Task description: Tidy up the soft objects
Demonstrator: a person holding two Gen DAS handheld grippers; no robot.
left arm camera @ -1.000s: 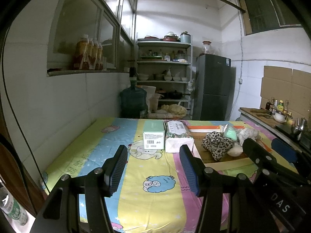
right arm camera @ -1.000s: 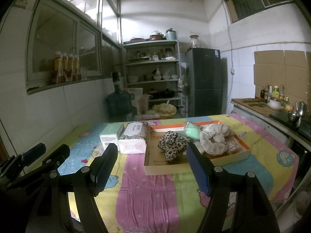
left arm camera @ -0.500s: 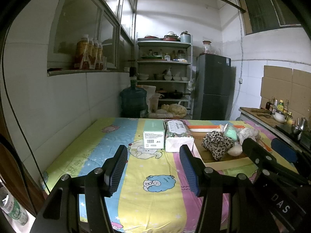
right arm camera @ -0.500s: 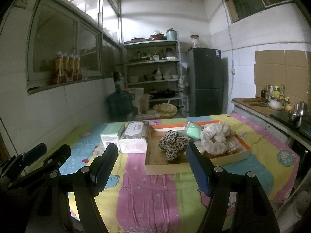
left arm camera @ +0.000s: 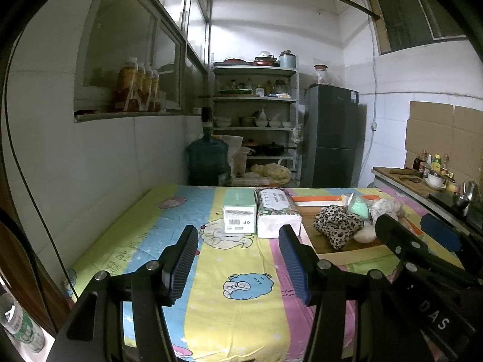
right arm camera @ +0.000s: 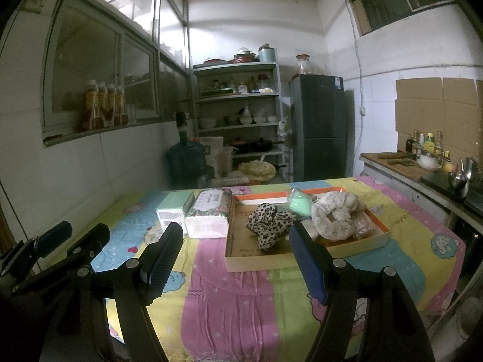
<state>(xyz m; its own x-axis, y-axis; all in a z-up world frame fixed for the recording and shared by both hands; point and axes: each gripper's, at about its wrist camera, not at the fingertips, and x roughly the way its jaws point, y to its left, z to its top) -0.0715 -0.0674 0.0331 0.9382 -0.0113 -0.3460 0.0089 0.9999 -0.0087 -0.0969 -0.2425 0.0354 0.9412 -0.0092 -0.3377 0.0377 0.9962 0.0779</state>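
Note:
A shallow cardboard tray with an orange rim sits on the cartoon-print tablecloth. In it lie a leopard-print scrunchie, a mint-green soft item and a cream floral scrunchie. Left of the tray stand a tissue pack and a green box. My right gripper is open and empty, short of the tray. My left gripper is open and empty, short of the green box and tissue pack; the leopard scrunchie lies to its right.
A tiled wall runs along the table's left side. A water jug, shelves and a fridge stand beyond the far edge. A counter with bottles and a bowl lies at the right.

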